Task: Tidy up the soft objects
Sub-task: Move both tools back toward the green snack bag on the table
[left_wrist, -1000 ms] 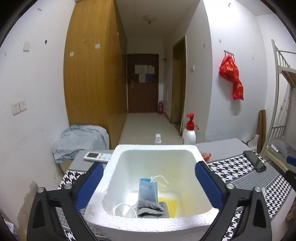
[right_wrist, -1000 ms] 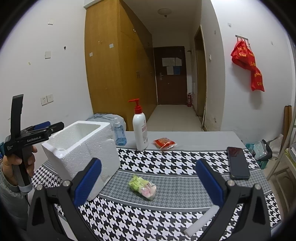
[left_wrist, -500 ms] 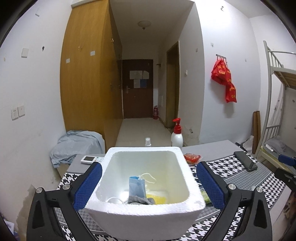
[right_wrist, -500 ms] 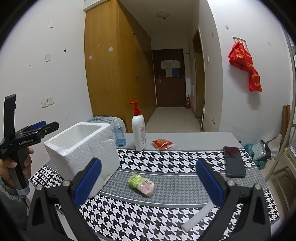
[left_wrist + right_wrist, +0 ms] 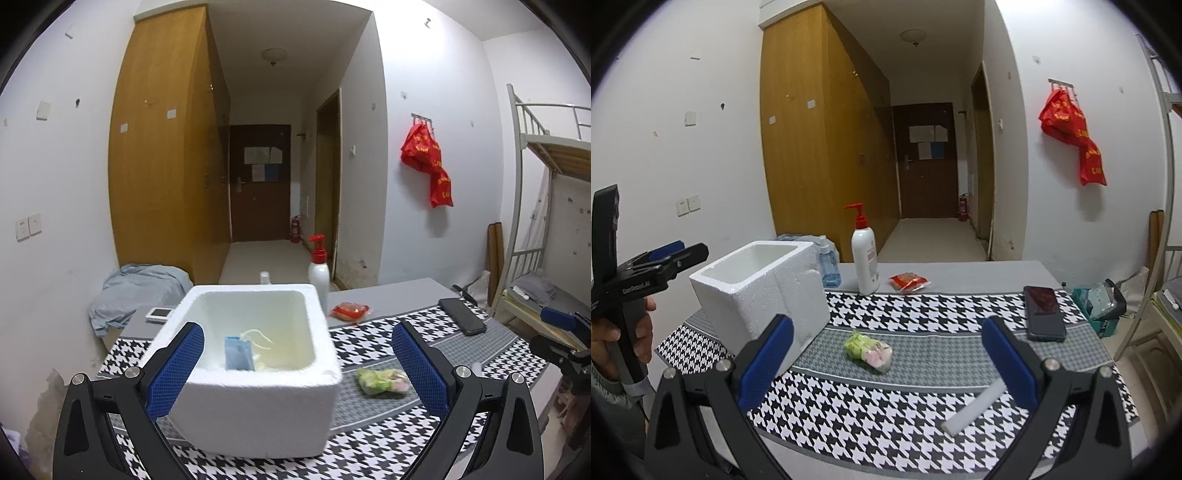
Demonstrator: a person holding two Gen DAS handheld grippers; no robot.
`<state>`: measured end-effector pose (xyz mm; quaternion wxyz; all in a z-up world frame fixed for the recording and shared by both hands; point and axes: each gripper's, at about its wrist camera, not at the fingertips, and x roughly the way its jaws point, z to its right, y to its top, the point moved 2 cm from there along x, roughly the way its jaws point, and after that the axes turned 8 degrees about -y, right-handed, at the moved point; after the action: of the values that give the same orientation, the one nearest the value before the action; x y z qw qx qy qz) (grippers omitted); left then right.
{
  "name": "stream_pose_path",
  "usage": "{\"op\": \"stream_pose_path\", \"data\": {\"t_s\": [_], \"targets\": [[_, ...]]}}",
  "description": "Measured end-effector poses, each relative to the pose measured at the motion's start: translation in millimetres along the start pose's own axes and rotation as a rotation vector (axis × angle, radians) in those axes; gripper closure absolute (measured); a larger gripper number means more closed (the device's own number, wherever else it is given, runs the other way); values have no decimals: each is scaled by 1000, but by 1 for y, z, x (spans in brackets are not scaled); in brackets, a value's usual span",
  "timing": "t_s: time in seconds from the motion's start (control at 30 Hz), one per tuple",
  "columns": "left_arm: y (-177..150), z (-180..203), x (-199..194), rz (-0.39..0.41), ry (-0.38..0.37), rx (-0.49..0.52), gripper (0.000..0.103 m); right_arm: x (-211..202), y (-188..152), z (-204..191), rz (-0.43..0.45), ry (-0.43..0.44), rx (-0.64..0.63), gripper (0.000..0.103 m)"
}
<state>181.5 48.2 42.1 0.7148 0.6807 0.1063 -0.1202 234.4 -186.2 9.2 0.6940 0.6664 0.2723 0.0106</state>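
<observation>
While both grippers hover empty, left gripper (image 5: 297, 363) fingers wide, straddling white rectangular foam box (image 5: 258, 398); right gripper (image 5: 886, 363) fingers wide. Green-and-pink soft plastic packet (image 5: 868, 350) lies on houndstooth cloth at 3 o'clock of box, apart. Risk: crinkly packet slipping from pads; left finger nudging light box.

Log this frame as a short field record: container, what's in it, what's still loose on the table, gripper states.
container: white foam box, open top, on the houndstooth cloth
inside: blue face mask; the rest is unclear
loose on cloth: green-pink packet, white foam stick, phone
left gripper: open, empty
right gripper: open, empty
</observation>
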Motion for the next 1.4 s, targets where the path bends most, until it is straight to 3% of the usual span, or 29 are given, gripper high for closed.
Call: {"op": "stream_pose_path", "data": {"t_s": [0.57,0.9,1.4], "targets": [[-27,53,0,43,-101,52,1,-7,-26,10,-5,-63,31,0],[-46,75,17,6,-165,66,1,-10,-48,18,-40,-138,12,0],[-58,100,53,-63,-202,93,1,-5,-67,50,-83,-176,55,0]]}}
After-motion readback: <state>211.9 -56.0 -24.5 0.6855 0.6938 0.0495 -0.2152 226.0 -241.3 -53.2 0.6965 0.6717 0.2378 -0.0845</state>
